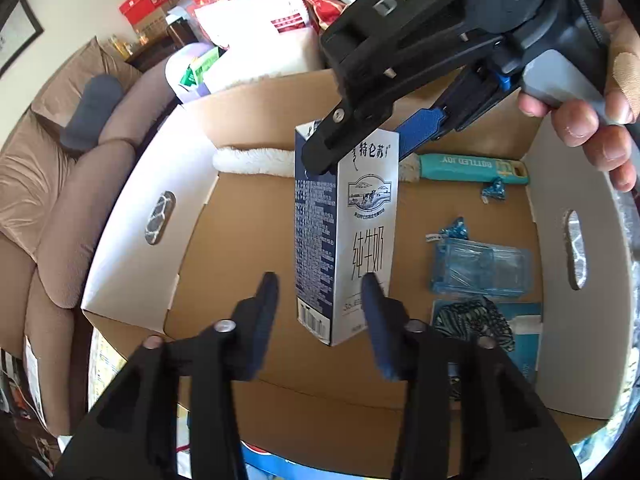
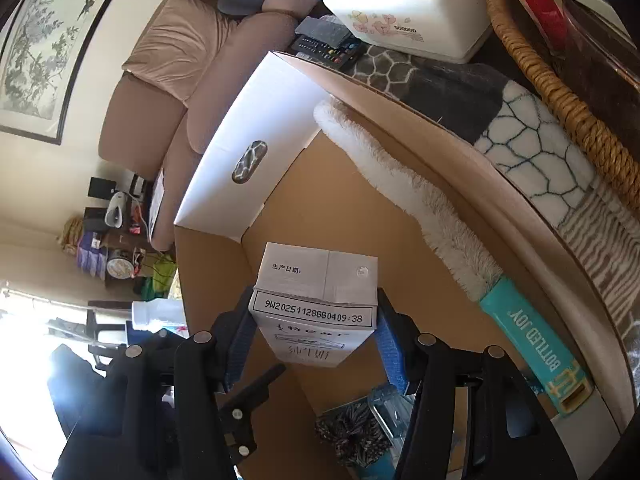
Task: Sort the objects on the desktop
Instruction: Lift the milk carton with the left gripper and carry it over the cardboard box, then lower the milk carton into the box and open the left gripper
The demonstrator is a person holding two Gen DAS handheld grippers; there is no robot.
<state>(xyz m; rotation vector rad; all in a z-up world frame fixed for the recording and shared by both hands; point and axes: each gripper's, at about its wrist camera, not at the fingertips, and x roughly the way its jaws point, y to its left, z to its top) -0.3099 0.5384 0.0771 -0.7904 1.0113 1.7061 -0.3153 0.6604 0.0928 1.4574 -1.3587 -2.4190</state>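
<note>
Your right claw [image 2: 316, 340] is clamped on the top of the milk carton [image 1: 348, 232], which hangs upright over the cardboard box [image 1: 132, 208] floor, long axis vertical. Your left claw [image 1: 320, 320], spread apart, sits just below the carton's bottom end, nearer than anything else. The carton's base and any touchdown are hidden from both cameras.

black grippers, blue-padded jaws, silver screws, "das" lettering, bare-skinned hand [image 1: 592, 120]
</note>
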